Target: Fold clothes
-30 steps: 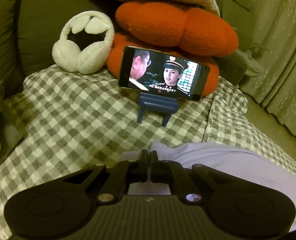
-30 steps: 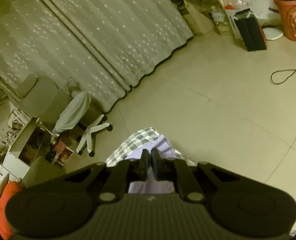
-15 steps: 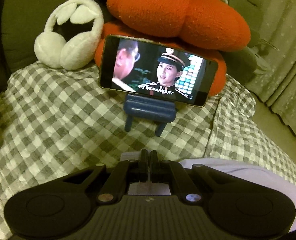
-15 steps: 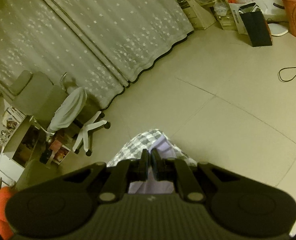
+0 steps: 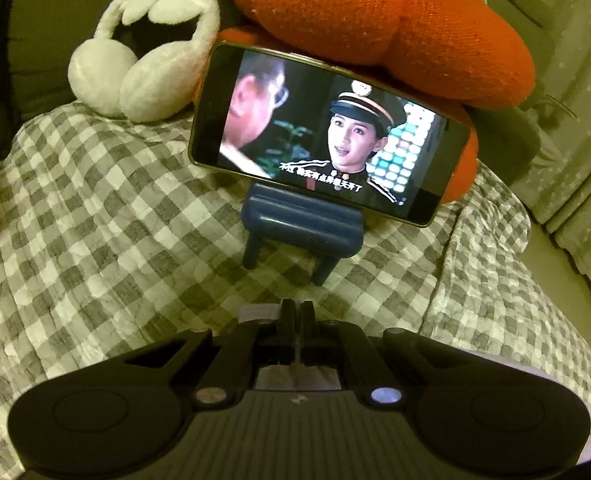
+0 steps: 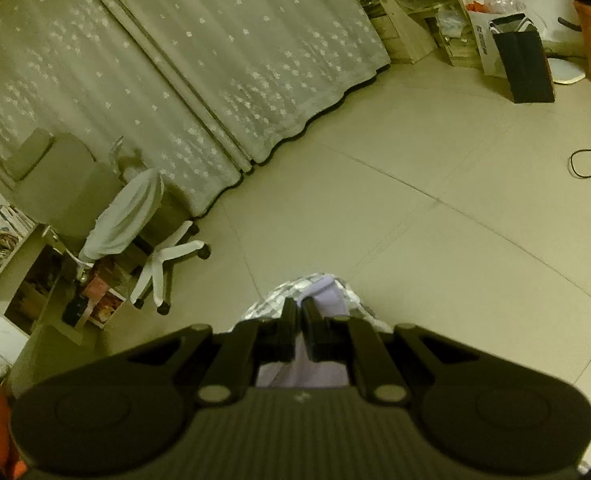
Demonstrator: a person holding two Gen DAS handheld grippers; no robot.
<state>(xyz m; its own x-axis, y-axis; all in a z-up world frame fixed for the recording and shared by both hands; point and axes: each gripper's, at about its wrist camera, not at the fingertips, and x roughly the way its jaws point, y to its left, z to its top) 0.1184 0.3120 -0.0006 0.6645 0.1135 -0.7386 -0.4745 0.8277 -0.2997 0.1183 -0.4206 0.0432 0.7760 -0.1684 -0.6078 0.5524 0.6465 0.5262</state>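
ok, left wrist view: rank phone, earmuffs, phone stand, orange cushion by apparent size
1. orange cushion, partly cut off at the top
2. phone
3. earmuffs, close to the phone, so unsure
4. phone stand
Fisheye nearness skews all of this.

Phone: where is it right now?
Left wrist view, centre: phone sits landscape on a blue stand on the checked cover, before the orange cushion.

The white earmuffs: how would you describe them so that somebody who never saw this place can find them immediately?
Start from the big orange cushion at the back of the checked blanket. A phone showing a video stands on a blue holder in front of it. The earmuffs lie to the left of the phone: the only white, fluffy thing there, two round pads joined by an arched band.
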